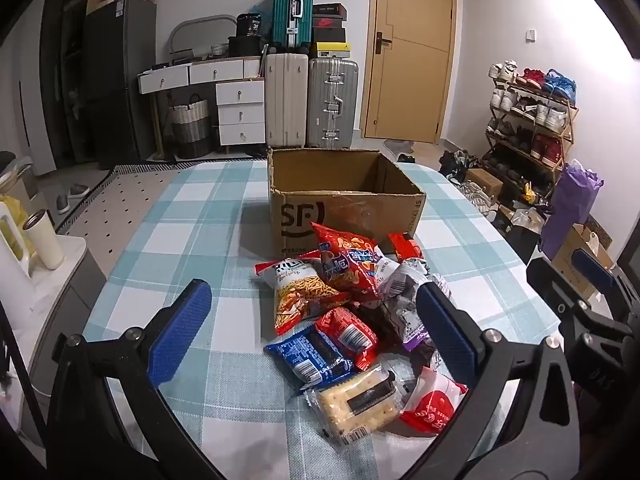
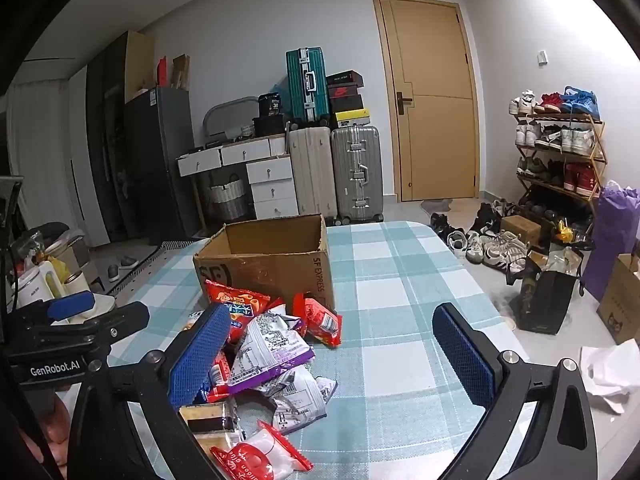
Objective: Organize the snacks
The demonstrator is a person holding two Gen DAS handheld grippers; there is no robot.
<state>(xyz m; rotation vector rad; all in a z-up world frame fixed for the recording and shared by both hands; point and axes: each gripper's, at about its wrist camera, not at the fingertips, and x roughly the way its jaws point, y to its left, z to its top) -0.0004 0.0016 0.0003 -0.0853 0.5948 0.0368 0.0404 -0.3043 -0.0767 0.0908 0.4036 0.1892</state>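
An open, empty-looking cardboard box (image 1: 344, 196) marked SF stands on the checked tablecloth (image 1: 192, 216); it also shows in the right wrist view (image 2: 268, 264). In front of it lies a pile of snack packets: a stick-snack bag (image 1: 300, 296), a red chip bag (image 1: 352, 264), a blue biscuit pack (image 1: 308, 356), a cracker pack (image 1: 356, 404) and purple-and-white bags (image 2: 268, 348). My left gripper (image 1: 316, 328) is open, hovering over the pile. My right gripper (image 2: 332, 356) is open, above the pile's right side, empty.
A side stand with a white kettle (image 1: 12, 240) and a tumbler (image 1: 42, 240) is at the table's left. Suitcases (image 1: 312, 104), drawers (image 1: 240, 112) and a door (image 1: 412, 48) stand behind. A shoe rack (image 2: 560, 148), bags and boxes crowd the floor at right.
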